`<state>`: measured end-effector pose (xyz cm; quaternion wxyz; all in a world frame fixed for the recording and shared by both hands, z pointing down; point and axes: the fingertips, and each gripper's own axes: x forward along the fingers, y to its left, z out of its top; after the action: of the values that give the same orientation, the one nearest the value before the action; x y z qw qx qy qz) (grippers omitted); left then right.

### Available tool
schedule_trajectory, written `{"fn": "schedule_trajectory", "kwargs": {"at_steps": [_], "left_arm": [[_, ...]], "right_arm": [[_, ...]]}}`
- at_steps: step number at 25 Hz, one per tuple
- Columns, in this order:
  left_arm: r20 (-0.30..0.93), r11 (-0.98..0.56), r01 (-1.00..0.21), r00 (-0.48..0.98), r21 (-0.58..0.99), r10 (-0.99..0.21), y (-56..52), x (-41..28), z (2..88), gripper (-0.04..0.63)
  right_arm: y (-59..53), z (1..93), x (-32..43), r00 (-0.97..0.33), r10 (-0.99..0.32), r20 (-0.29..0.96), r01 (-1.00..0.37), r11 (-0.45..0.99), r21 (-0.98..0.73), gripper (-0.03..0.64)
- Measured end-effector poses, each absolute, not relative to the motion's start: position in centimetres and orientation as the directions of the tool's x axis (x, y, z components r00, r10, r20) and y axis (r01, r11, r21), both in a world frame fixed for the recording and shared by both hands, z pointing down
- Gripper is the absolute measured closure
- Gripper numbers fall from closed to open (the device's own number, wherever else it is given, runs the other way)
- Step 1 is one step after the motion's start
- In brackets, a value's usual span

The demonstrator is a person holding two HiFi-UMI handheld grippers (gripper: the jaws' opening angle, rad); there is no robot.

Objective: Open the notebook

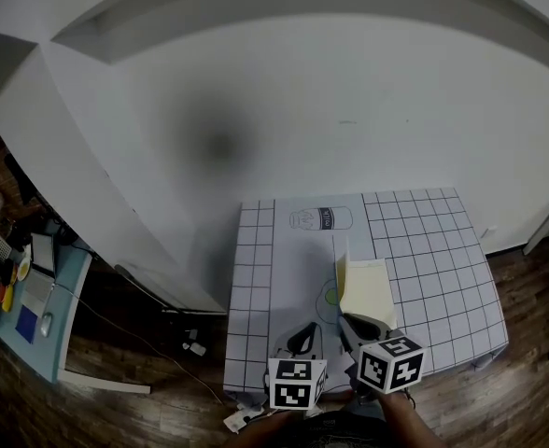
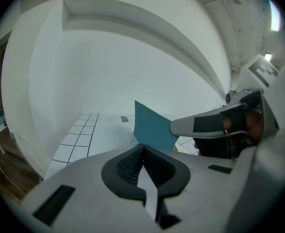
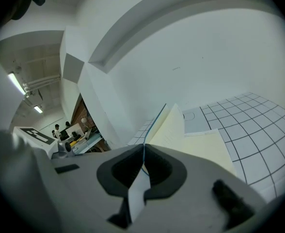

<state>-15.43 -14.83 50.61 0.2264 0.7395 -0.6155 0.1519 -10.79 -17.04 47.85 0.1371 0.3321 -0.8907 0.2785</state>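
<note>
Because the task is to open the notebook [image 1: 366, 292], we find its teal cover [image 2: 152, 127] stood up on edge, pinched at its near edge by the closed right tongs [image 3: 143, 148]; the thin blue edge runs straight in between the meeting pads, and that grip is what holds the cover upright. Beside it the cream pages [image 3: 208, 152] lie flat and exposed. We place the notebook toward 5 o'clock on the gridded tabletop [image 1: 433, 250], close to the front edge, and we judge its spine to face 9 o'clock, since the cover rises from that flank. The left tongs [image 2: 142, 148] sit at about 8 o'clock of the notebook, closed on nothing and clear of the cover; we read them as idle, held aside so the cover has room to swing over. We judge the opening roughly half done: the cover is not yet laid flat toward 9 o'clock
</note>
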Motion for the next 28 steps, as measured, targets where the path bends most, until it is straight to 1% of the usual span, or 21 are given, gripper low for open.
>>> {"fn": "schedule_trajectory", "kwargs": {"at_steps": [16, 28], "left_arm": [[0.524, -0.084, -0.987, 0.144, 0.137, -0.839, -13.3, -18.9, 51.5, 0.584], [0.531, 0.020, -0.991, 0.055, 0.133, -0.845, -12.8, -21.4, 51.6, 0.584]], "right_arm": [[-15.6, 49.7, -15.2, -0.758, -0.468, 0.455, -0.635, 0.689, -0.349, 0.597], [-14.8, 52.2, -18.3, -0.791, -0.359, 0.496, -0.560, 0.751, -0.349, 0.597]]}}
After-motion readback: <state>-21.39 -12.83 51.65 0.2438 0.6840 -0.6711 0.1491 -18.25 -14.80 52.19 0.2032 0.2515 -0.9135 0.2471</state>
